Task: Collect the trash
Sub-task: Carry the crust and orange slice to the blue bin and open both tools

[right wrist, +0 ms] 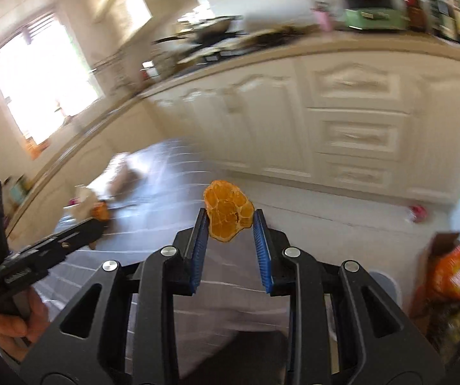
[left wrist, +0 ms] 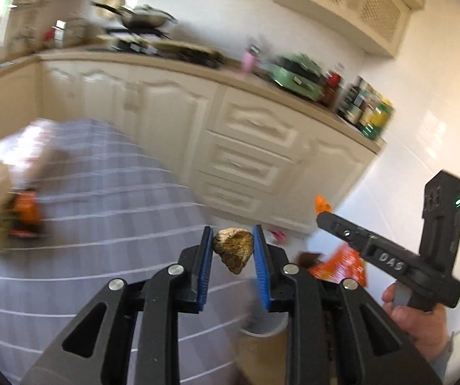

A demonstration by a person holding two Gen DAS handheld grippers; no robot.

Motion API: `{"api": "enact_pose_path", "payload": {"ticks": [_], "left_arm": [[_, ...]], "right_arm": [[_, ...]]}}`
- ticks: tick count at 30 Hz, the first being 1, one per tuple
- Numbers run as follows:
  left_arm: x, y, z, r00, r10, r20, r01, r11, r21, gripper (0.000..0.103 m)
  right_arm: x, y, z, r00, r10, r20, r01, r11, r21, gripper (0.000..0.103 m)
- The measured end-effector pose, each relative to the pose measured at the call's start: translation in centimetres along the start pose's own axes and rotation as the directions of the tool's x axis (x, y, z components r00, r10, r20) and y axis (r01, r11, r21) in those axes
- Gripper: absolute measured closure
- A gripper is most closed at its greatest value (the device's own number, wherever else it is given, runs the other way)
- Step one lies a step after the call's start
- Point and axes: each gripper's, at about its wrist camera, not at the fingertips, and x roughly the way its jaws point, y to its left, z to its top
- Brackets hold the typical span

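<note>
Your left tongs point(left wrist: 232, 250) grip a brown crumpled scrap point(left wrist: 233, 248), its narrow end pointing down, and your right tongs point(right wrist: 230, 221) grip an orange peel point(right wrist: 228, 213), long axis upright. Both are held above the floor point(left wrist: 101, 211). The pale bin point(left wrist: 263, 325) seems to lie just below and ahead of the left tongs, so that hand looks nearer.

Both wrist views look forward and down along their own fingers toward the cream kitchen cabinets point(left wrist: 165, 109), well apart from them; the left view faces them from the left, the right more squarely, sharing cabinets point(right wrist: 358, 112) and grey floor point(left wrist: 101, 192)
</note>
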Motion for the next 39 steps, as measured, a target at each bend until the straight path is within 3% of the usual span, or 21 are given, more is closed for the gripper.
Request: {"api": "enact_pose_path", "payload": {"ticks": [4,7,13,16,19,20,21,22,24,27,31,39], "left_arm": [[6.4,-4.6,-1.0,0.993,-0.060,-0.098,0.063,0.997,0.034,0.079],[11.8,-7.0,-2.3,0.977,-0.089,-0.192,0.098,0.995,0.035,0.079],[21.0,-10.1,-6.4,0.932,-0.083,-0.352,0.101,0.994,0.034,0.079],[24.9,-10.9,-8.3,0.901,-0.095,-0.423,0.113,0.993,0.019,0.079],[27.4,-11.8,-9.1,0.887,-0.099,-0.451,0.127,0.991,0.033,0.077],[28.1,-11.9,-9.4,0.880,-0.095,-0.466,0.127,0.991,0.038,0.072],[28.9,-11.7,-9.7,0.872,-0.082,-0.482,0.111,0.993,0.033,0.055],[29.2,-11.3,-9.7,0.870,-0.075,-0.487,0.097,0.995,0.020,0.036],[29.4,-10.3,-9.8,0.871,-0.084,-0.484,0.084,0.996,-0.021,0.028],[29.3,-9.2,-9.8,0.871,-0.048,-0.489,0.043,0.999,-0.022,0.019],[28.8,-8.7,-9.3,0.876,-0.028,-0.481,0.014,0.999,-0.033,0.019],[25.2,-9.8,-7.5,0.915,0.007,-0.404,-0.001,1.000,0.015,0.019]], "right_arm": [[0.2,-7.5,-1.8,0.993,-0.101,-0.055,0.106,0.990,0.089,0.075],[0.9,-12.1,-3.5,0.983,-0.144,-0.112,0.159,0.977,0.140,0.075],[4.4,-18.6,-6.8,0.965,-0.144,-0.218,0.201,0.944,0.263,0.075],[5.9,-20.7,-7.9,0.960,-0.138,-0.245,0.212,0.927,0.308,0.075],[7.1,-22.8,-8.6,0.954,-0.121,-0.275,0.222,0.901,0.373,0.072],[7.4,-23.6,-8.9,0.950,-0.118,-0.288,0.231,0.888,0.397,0.054],[7.5,-24.4,-9.2,0.949,-0.121,-0.293,0.243,0.870,0.430,0.038],[7.4,-24.5,-9.3,0.949,-0.131,-0.288,0.252,0.862,0.440,0.021],[7.3,-24.9,-9.4,0.947,-0.143,-0.286,0.264,0.856,0.445,0.020],[6.8,-25.2,-9.6,0.947,-0.154,-0.280,0.274,0.842,0.464,0.009],[6.4,-25.0,-9.6,0.946,-0.182,-0.269,0.292,0.837,0.463,0.006],[5.1,-23.3,-8.4,0.946,-0.215,-0.241,0.304,0.846,0.438,0.006]]}}
